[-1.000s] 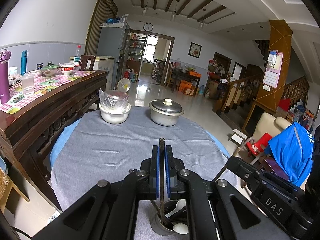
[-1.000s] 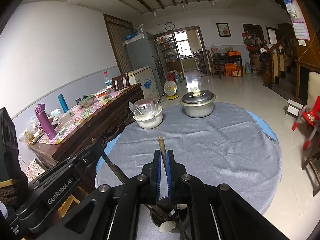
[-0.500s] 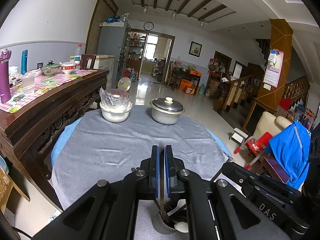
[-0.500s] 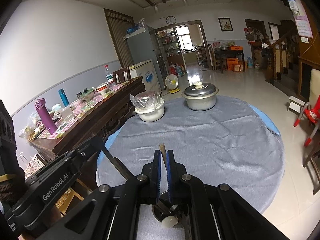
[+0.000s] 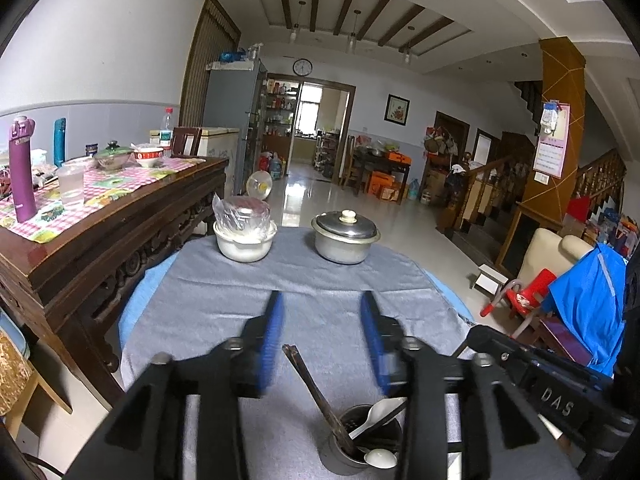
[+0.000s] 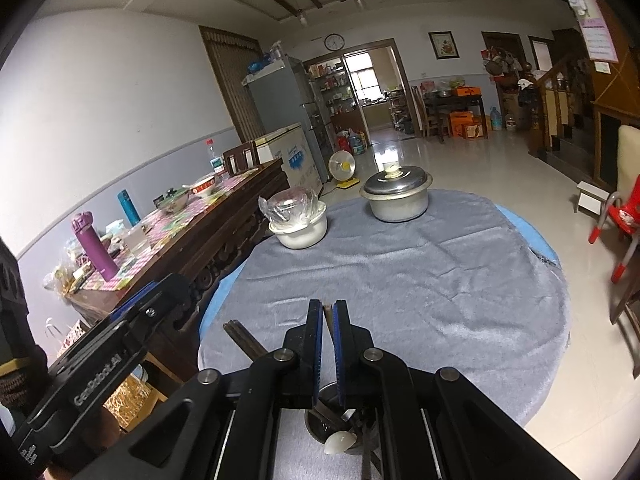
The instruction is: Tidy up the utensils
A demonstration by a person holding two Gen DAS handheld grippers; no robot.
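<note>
A metal utensil cup point(image 5: 352, 446) stands on the grey cloth at the table's near edge, holding white spoons point(image 5: 378, 414) and dark chopsticks point(image 5: 316, 392). My left gripper point(image 5: 322, 326) is open and empty just above the cup, with a chopstick leaning up between its blue pads. My right gripper point(image 6: 327, 320) is shut on a chopstick point(image 6: 327, 316) whose lower end reaches into the cup point(image 6: 340, 428). The left gripper's body point(image 6: 108, 344) shows at the left of the right wrist view.
A white bowl with a plastic-wrapped dish point(image 5: 245, 232) and a lidded metal pot point(image 5: 346, 236) stand at the table's far side. A wooden sideboard point(image 5: 100, 216) with bottles and bowls runs along the left. Chairs and a blue cloth point(image 5: 588, 300) are on the right.
My left gripper has opened and let go of its chopstick, which now leans in the cup. My right gripper has lowered its chopstick further into the cup, still shut.
</note>
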